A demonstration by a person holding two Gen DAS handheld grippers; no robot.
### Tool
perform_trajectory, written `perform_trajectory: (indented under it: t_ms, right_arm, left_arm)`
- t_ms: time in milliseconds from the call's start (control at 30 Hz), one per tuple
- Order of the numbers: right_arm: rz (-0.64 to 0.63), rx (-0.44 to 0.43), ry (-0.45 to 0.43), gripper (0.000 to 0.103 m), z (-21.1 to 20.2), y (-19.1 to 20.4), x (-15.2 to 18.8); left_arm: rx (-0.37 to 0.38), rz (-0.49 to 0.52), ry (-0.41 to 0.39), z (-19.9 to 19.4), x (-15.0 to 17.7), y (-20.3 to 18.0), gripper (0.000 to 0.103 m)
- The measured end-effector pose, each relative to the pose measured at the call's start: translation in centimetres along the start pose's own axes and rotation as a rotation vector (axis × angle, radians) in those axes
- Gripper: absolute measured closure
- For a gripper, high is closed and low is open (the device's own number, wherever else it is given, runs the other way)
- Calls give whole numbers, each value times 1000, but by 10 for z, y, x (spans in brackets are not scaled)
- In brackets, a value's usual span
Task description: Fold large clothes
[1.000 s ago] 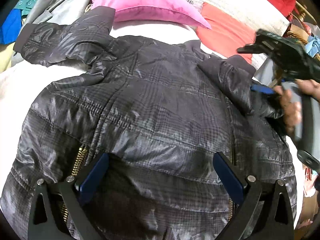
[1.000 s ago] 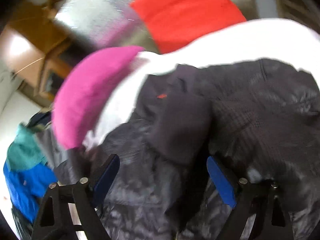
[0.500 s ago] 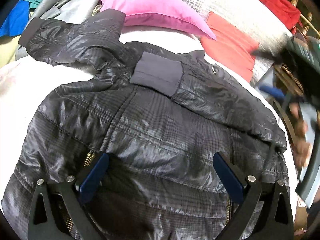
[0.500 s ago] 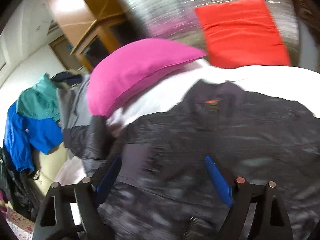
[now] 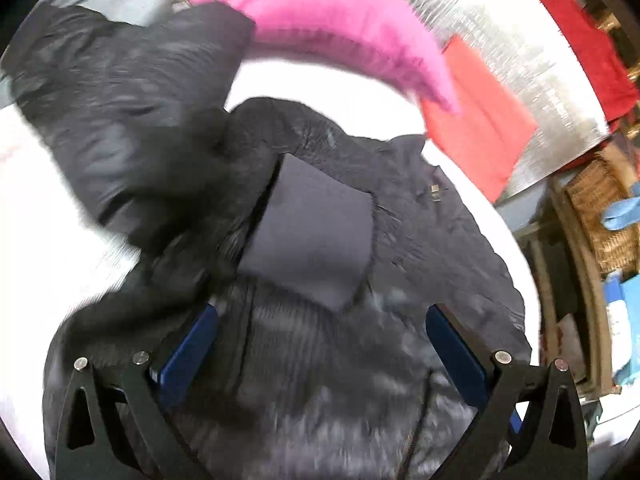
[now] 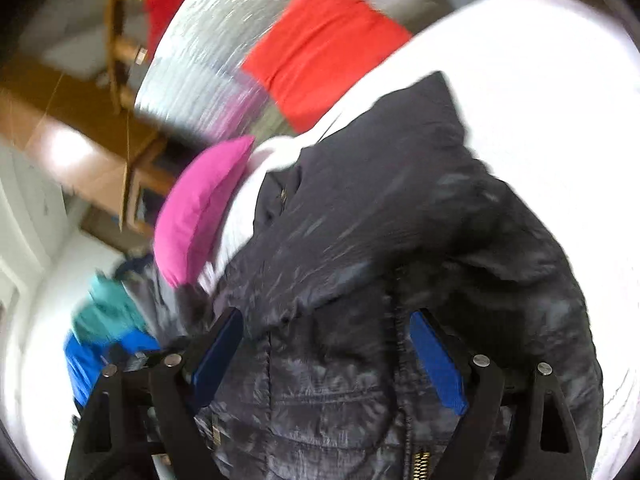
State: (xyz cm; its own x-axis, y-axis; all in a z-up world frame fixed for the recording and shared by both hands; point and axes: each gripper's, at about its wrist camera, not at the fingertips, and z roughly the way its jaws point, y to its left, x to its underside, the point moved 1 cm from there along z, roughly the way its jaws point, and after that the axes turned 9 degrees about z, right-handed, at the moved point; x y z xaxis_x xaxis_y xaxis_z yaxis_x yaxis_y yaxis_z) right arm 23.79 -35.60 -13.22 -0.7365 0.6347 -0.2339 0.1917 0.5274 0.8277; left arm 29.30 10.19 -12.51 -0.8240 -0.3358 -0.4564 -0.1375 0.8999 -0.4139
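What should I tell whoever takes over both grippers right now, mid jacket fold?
Left gripper: open, empty, above the jacket's body.
Right gripper: open, empty, jaws were just widening; nothing pinched.
Black jacket: spread on the white bed, zipper side up.
Done: one sleeve folded across the chest, its cuff lying near the collar.
Left: the other sleeve sprawls out toward the pink pillow; fold it in, then fold the body.

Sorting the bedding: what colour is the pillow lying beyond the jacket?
Bright pink pillow, clearest in the left wrist view, past the jacket.
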Motion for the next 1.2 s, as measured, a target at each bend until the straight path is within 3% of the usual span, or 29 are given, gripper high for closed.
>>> perform_trajectory:
  t_ms: [100, 167, 200, 267, 300, 367, 400, 500, 533, 567, 633, 700, 767, 800, 833, 933, 1033, 1133, 1200]
  right_arm:
    - [116, -52, -18, 15, 5, -13, -10]
    - [167, -69, -25, 15, 11, -15, -16]
    - [184, -68, -35, 15, 15, -15, -20]
    - [237, -64, -52, 15, 22, -20, -27]
    - [285, -52, -61, 22, 27, -24, -32]
    - [339, -30, -47, 76, 38, -27, -40]
    - [339, -18, -55, 88, 37, -26, -42]
    - [144, -10, -149, 89, 13, 4, -41]
    - [89, 10, -158, 89, 9, 8, -38]
    - [71, 59, -137, 89, 13, 3, -37]
    - [113, 115, -81, 79, 23, -19, -36]
    - [144, 70, 7, 71, 27, -31, -33]
    - [70, 70, 24, 60, 14, -23, -31]
    - [50, 56, 35, 45, 10, -20, -31]
    - [17, 26, 53, 40, -1, -15, -31]
    - [-66, 10, 38, 40, -30, -5, -38]
    - [-82, 59, -56, 38, -49, -6, -55]
    - [-58, 143, -76, 33, -28, -16, -89]
    - [-30, 174, -25, 33, 2, -24, -112]
  left_arm:
    - [-58, -23, 44, 22, -13, 6, 5]
    - [-127, -13, 56, 31, -17, 5, 55]
    - [-157, 1, 60, 33, -20, 4, 62]
    - [-134, 13, 46, 33, -27, -1, 83]
    - [-140, 37, 28, 29, -31, -7, 84]
    - [-163, 110, -47, 13, -37, -23, 85]
    - [-157, 157, -101, -2, -41, -36, 85]
    - [-146, 270, -267, -40, -40, -61, 86]
    - [-162, 292, -284, -38, -40, -64, 86]
    - [-176, 298, -255, -26, -36, -61, 85]
    - [-199, 250, -143, 7, -26, -39, 85]
    - [-271, 228, -52, 42, -13, -20, 85]
    - [-277, 268, -97, 47, -3, -16, 84]
    - [-290, 285, -101, 46, -2, -20, 84]
    - [-293, 290, -104, 46, -1, -23, 84]
    - [-265, 267, -108, 46, -1, -17, 84]
    - [-274, 288, -132, 43, 6, -21, 83]
    - [-269, 282, -144, 49, 2, -20, 83]
    - [-249, 272, -152, 48, 2, -16, 83]
